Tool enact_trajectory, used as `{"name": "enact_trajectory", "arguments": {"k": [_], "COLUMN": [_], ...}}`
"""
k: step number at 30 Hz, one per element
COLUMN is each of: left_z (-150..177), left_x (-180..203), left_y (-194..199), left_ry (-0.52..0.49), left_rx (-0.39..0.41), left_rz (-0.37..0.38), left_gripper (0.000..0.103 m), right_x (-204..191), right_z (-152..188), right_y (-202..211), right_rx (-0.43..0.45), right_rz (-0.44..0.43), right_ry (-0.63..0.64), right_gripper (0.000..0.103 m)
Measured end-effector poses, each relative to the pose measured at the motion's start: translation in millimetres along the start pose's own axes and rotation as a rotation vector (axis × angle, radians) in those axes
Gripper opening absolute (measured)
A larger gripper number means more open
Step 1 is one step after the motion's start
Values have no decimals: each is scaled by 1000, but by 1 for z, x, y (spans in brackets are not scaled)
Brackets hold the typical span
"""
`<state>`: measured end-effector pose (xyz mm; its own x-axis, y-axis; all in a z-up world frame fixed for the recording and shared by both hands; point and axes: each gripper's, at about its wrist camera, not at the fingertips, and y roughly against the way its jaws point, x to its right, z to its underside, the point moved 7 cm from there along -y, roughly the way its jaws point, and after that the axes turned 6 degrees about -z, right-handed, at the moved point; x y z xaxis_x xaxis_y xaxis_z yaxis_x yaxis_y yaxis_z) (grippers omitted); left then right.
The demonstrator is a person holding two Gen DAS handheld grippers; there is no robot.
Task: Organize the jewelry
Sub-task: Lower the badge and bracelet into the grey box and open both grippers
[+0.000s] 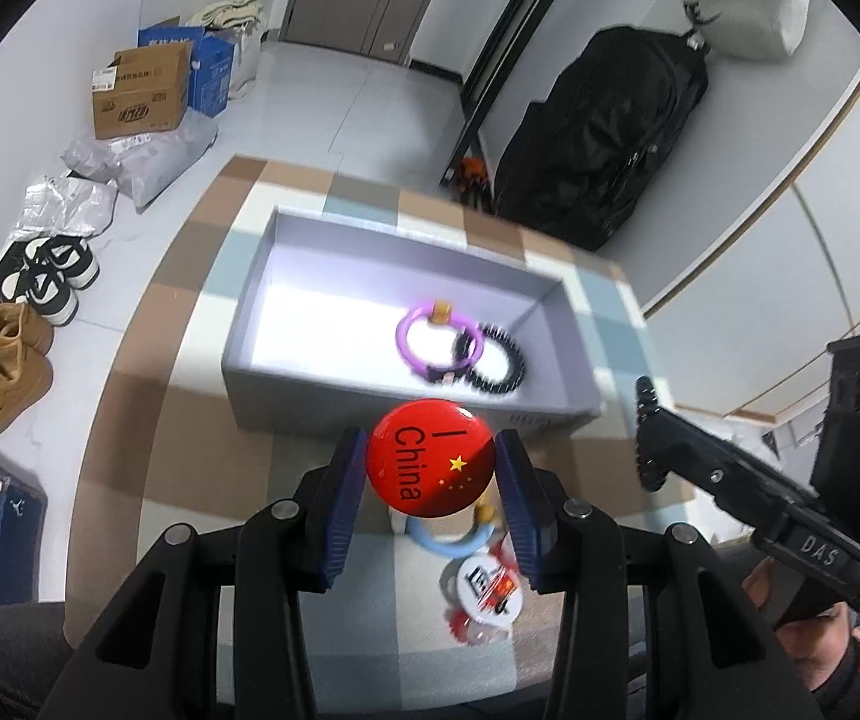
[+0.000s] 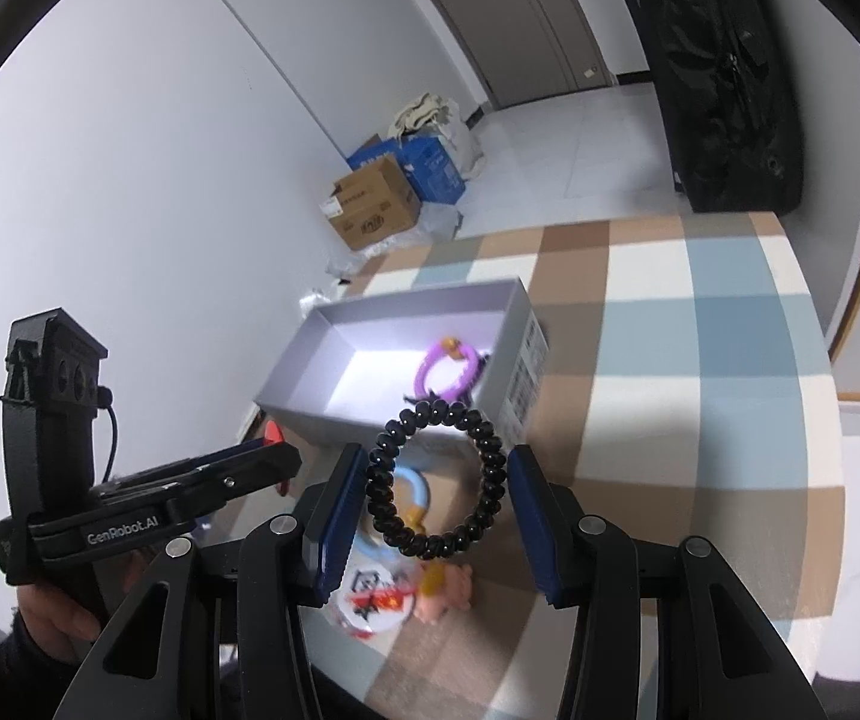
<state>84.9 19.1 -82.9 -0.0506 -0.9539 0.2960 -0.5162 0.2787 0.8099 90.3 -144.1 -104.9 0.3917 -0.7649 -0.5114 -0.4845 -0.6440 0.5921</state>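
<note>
**Both grippers loaded above the worktop, box partly filled**

Left gripper: blue pads clamp a round red badge by its edges, printed face toward the camera, lettering "I China" with a yellow star. The badge is held off the worktop, just in front of the box's near wall.

Right gripper: a black beaded bracelet stands as an upright loop between the pads; both sides of the loop touch the pads, so it is gripped. It hangs clear of the worktop, near the box's front corner.

Grey open box: sits on the worktop beyond both grippers. Inside, at its right end, a purple ring with an orange clasp lies overlapping a second black beaded bracelet. The rest of the box floor is bare.

On the worktop, covered in a brown, blue and white check, beneath the grippers: a light blue ring, a white round badge with red and black print, and a small pink figure.

Surroundings: floor to the left holds a cardboard box, a blue carton, grey bags and shoes. A black bag stands behind the worktop.
</note>
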Motion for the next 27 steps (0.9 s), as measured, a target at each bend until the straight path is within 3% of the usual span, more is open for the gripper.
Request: {"name": "enact_trajectory", "arguments": {"k": [10, 20, 27], "left_z": [-33, -51, -56], "left_x": [-2, 2, -2], "left_y": [3, -12, -28], "left_ry": [30, 8, 33], "left_rx": [68, 66, 22], "left_rz": [42, 11, 7], "left_gripper": [38, 38, 38], "right_x": [-9, -8, 1], "right_z": [-27, -56, -67], "right_y": [-10, -30, -48], "right_rx": [38, 39, 16], "right_rz": [-47, -78, -77], "right_ry": [-21, -54, -92], "right_gripper": [47, 47, 47]}}
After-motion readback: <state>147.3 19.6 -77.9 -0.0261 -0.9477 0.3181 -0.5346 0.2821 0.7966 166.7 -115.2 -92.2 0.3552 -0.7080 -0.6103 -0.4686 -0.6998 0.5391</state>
